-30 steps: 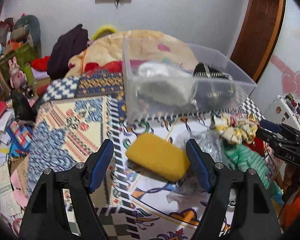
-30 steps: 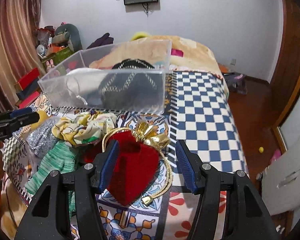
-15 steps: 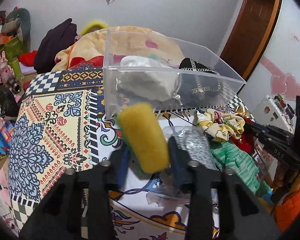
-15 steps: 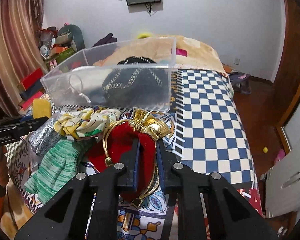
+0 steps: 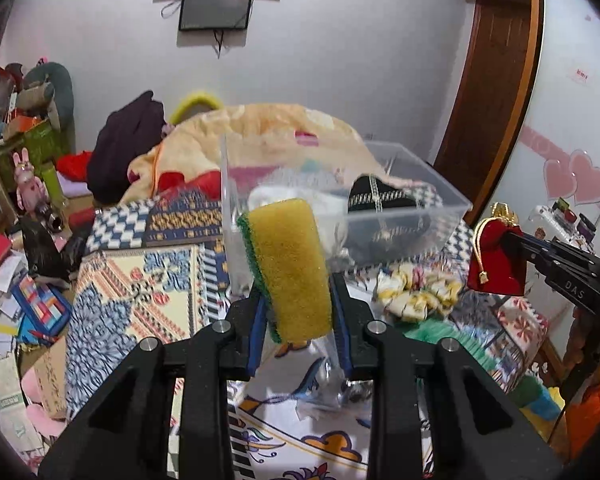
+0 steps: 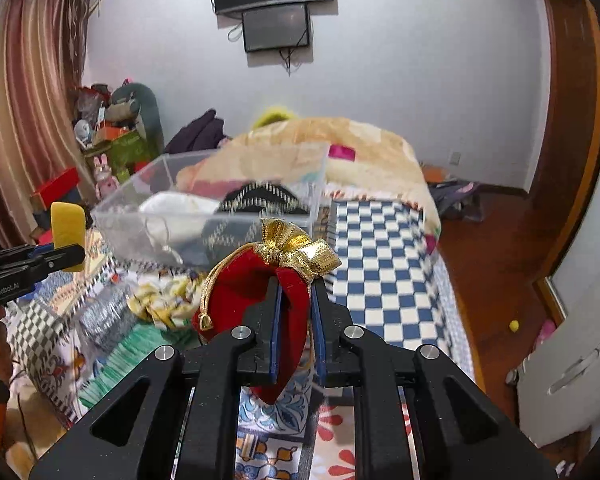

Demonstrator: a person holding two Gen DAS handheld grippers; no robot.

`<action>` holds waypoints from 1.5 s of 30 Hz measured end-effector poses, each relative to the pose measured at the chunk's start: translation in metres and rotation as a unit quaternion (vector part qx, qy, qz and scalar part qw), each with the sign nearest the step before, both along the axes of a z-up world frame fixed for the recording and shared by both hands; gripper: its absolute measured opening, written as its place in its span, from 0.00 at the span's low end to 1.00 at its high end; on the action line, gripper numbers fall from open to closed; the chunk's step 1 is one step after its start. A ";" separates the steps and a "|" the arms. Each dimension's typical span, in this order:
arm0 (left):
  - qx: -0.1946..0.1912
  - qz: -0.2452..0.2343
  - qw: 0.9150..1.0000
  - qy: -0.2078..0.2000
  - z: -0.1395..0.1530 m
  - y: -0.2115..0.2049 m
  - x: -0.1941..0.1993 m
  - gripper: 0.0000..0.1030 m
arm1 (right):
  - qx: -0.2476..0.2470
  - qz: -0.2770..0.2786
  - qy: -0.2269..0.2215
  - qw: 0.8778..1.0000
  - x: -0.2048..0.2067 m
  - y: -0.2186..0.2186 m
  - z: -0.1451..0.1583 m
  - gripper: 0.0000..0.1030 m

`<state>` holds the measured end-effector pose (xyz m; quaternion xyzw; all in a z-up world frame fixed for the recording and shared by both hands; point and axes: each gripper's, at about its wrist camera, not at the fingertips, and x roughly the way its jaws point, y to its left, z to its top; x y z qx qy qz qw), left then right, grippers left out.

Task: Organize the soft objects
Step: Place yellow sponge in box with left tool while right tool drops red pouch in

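My left gripper (image 5: 298, 316) is shut on a yellow sponge (image 5: 290, 268) with a green scouring side and holds it up above the bed, in front of the clear plastic bin (image 5: 440, 208). My right gripper (image 6: 294, 308) is shut on a red velvet pouch (image 6: 252, 280) with a gold top, lifted above the bed. The pouch also shows in the left wrist view (image 5: 496, 256); the sponge shows in the right wrist view (image 6: 68, 224). The bin (image 6: 124, 208) holds a white item (image 6: 172, 208) and a black bag with a chain (image 6: 260, 200).
On the patterned bedspread (image 5: 140, 280) lie a floral scrunchie (image 5: 416, 292), a green knit item (image 6: 120, 356) and a silver pouch (image 6: 104, 316). A beige blanket pile (image 6: 340, 152) lies behind the bin. Clutter lines the left wall (image 5: 20, 184). Wooden floor (image 6: 492, 248) lies right of the bed.
Both grippers closed, the left on the sponge and the right on the red pouch, and both then lifted their items up off the bed.
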<state>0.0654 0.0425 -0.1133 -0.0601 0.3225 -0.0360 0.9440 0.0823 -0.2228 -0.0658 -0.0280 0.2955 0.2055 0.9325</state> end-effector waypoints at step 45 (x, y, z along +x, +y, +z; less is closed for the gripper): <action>0.045 -0.007 0.998 0.052 -0.006 -0.003 0.111 0.34 | -0.061 0.092 0.017 0.994 0.083 0.115 -0.009 0.13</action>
